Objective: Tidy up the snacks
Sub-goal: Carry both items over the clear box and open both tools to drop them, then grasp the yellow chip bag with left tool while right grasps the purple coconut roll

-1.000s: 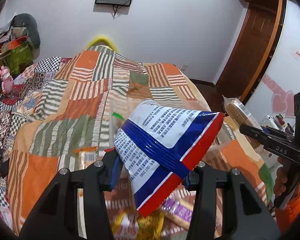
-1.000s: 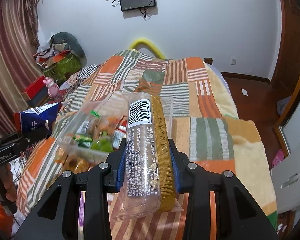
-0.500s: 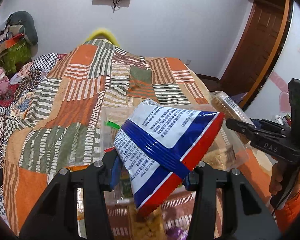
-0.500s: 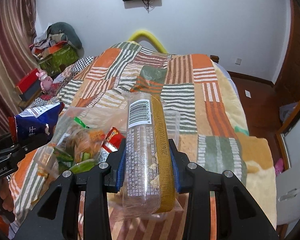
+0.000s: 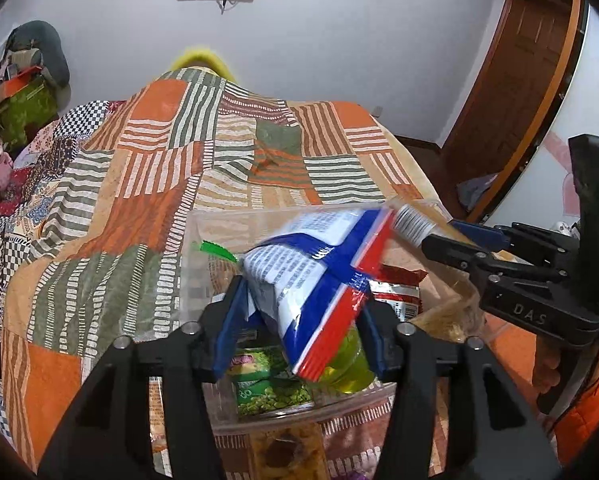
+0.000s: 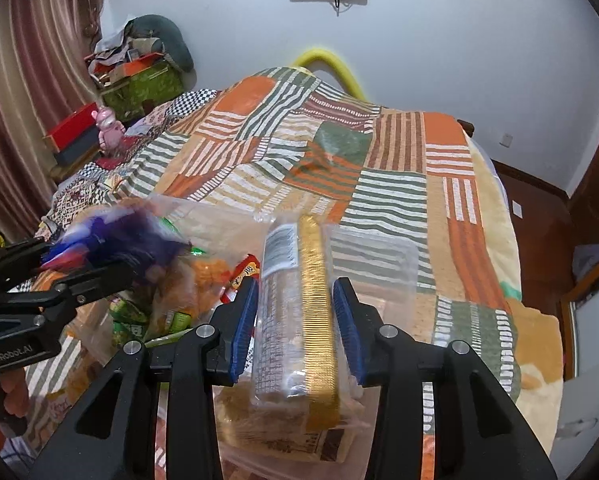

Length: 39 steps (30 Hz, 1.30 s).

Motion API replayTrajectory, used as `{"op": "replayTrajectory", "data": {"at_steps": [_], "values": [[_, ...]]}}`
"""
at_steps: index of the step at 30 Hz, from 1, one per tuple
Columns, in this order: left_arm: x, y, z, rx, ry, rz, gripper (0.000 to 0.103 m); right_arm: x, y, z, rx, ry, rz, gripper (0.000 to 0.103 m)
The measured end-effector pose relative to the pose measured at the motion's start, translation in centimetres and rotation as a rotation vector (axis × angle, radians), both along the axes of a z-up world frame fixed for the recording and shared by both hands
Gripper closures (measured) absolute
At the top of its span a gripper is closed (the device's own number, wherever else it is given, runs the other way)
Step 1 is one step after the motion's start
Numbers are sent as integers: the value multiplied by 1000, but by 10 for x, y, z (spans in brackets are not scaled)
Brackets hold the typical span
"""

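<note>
A clear plastic bin (image 5: 203, 236) with several snack packs sits on the patchwork bed. My left gripper (image 5: 303, 320) hangs over the bin with its jaws spread; a blue, white and red chip bag (image 5: 319, 276) tilts between them, blurred. My right gripper (image 6: 295, 320) has its jaws apart around a clear cracker sleeve with a gold stripe (image 6: 295, 304), which stands between them above the bin's right part (image 6: 379, 256). The right gripper also shows at the right of the left wrist view (image 5: 455, 240), and the left gripper at the left of the right wrist view (image 6: 111, 264).
The bin holds green packs (image 5: 271, 384), a red pack (image 5: 395, 292) and orange snacks (image 6: 207, 272). The patchwork quilt (image 5: 159, 184) covers the bed. Boxes and a pink toy (image 6: 109, 128) lie at the left. A wooden door (image 5: 515, 72) is at the right.
Both grippers moved forward and down over the bin. Both pairs of jaws have spread, and the chip bag has tipped and dropped lower toward the bin. The cracker sleeve sits lower between the right jaws.
</note>
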<state>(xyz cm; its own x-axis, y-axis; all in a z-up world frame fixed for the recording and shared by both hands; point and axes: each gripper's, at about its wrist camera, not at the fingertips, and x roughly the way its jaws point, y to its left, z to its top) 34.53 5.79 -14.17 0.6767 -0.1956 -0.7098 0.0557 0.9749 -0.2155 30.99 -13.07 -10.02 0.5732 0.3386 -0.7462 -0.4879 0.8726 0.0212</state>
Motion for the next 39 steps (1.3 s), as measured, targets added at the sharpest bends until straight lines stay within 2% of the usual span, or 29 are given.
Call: {"op": "replayTrajectory", "data": {"at_steps": [10,17,22,27,39], "values": [[-32,2,33,-11,-71,-18,37,-18,-14,22,26,-9,-14,65],[-69,10,42,34,-76,-17,34,-53,-20,33,33,-46,-14,54],[-97,20,33,70,-39,-11,33,-79,-19,30,50,-35,-6,49],[-123,26,16,82,15,-18,32,-103,-13,12,69,30,19,48],[-173,20,-39,37,154,-33,31,-135,21,-41,44,186,74,48]]}}
